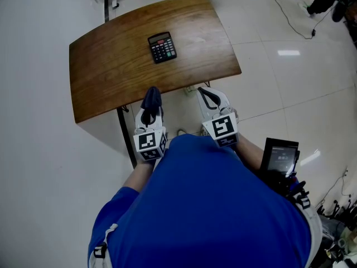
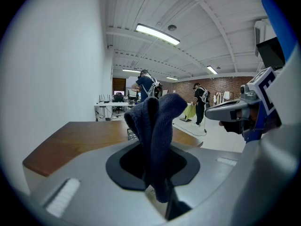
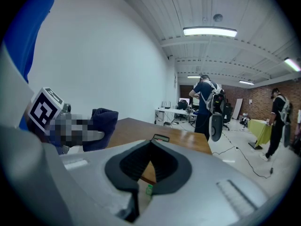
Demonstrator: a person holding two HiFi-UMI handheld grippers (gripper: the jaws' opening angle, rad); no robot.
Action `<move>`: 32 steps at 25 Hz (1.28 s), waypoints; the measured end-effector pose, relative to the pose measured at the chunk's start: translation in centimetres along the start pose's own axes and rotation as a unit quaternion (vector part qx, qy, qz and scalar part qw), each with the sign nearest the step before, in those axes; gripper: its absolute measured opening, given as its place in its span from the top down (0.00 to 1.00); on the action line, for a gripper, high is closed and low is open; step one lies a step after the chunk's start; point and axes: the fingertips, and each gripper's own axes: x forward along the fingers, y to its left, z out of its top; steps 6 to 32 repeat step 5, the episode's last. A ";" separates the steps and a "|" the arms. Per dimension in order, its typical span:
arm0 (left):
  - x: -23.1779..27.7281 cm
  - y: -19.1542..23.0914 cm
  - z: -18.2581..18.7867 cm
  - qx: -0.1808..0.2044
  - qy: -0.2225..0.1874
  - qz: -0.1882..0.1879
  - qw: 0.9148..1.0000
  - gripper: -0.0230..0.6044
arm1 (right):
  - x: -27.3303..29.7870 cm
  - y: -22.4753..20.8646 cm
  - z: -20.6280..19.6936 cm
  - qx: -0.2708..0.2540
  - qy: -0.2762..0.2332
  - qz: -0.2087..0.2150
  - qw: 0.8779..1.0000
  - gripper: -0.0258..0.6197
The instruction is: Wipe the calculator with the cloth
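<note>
A black calculator (image 1: 162, 47) lies flat on the far half of the brown wooden table (image 1: 111, 66). My left gripper (image 1: 150, 106) hovers at the table's near edge, shut on a dark blue cloth (image 1: 152, 97) that bunches up out of its jaws. In the left gripper view the cloth (image 2: 157, 126) fills the middle and hides most of the calculator behind it. My right gripper (image 1: 208, 97) is beside the left one, shut with nothing in it. In the right gripper view the calculator (image 3: 161, 138) shows just past the closed jaws, and the cloth (image 3: 101, 126) is at the left.
A white wall runs along the table's left side. A black handheld device (image 1: 280, 158) hangs at the person's right hip. Cables (image 1: 290, 15) trail over the tiled floor beyond the table. People (image 3: 207, 102) stand by desks far back in the room.
</note>
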 end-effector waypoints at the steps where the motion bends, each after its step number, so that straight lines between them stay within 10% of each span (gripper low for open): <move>1: 0.0 0.0 0.0 0.000 0.000 0.001 1.000 0.86 | 0.1 0.0 0.0 0.000 0.000 0.001 1.000 0.96; 32: 0.2 0.2 0.1 -0.001 0.000 0.003 1.000 0.86 | 0.3 0.2 0.1 0.000 -0.001 0.004 1.000 0.96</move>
